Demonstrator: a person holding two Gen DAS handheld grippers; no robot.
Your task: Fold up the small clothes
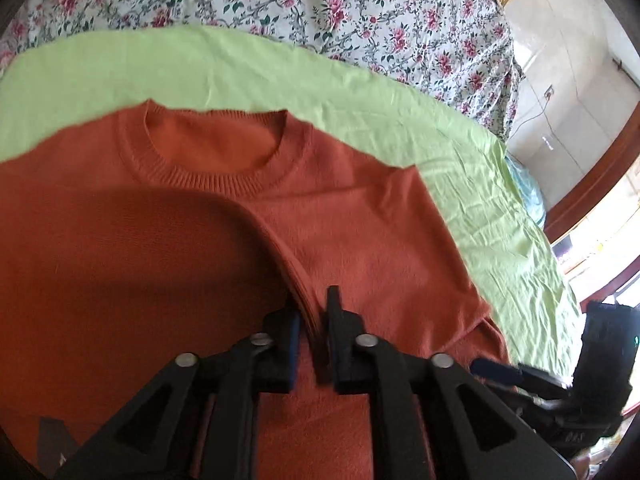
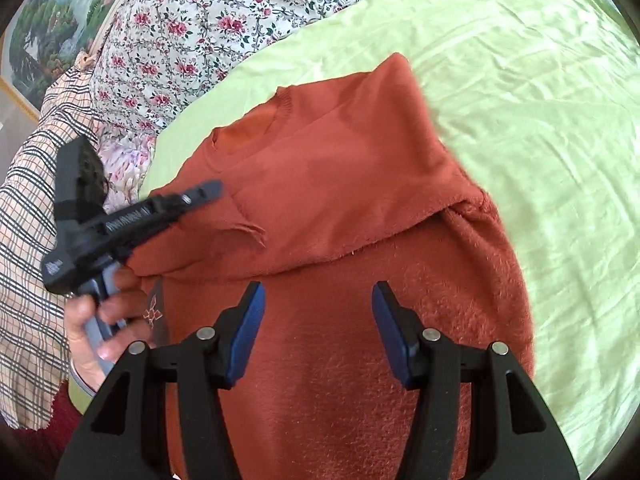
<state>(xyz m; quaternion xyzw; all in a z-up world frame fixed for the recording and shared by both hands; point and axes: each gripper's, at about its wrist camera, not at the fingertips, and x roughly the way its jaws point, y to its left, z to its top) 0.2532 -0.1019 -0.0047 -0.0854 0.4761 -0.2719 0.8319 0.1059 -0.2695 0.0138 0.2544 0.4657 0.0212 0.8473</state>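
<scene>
an orange sweater [image 1: 360,240] lay front up on a light green sheet [image 1: 240,68] spread over the bed, its ribbed round collar [image 1: 216,168] toward the bed's far edge, where a floral cover [image 1: 320,0] showed beyond the sheet. part of the sweater was folded across its body, leaving a slanting fold edge seen from the right wrist view. the left hand-held gripper [image 1: 314,320] had its fingers nearly together, with a raised ridge of the orange knit running between them; whether the pads actually pinched the cloth i cannot tell. in the right wrist view this same tool [image 2: 212,190] appeared over the sweater's left side, held by a hand [image 2: 104,320] in front of a checked cloth [image 2: 32,200] at the bed's left edge. the right hand-held gripper [image 2: 318,304] hung over the lower part of the sweater with its blue-padded fingers [image 2: 248,332] spread wide apart and nothing between them.
</scene>
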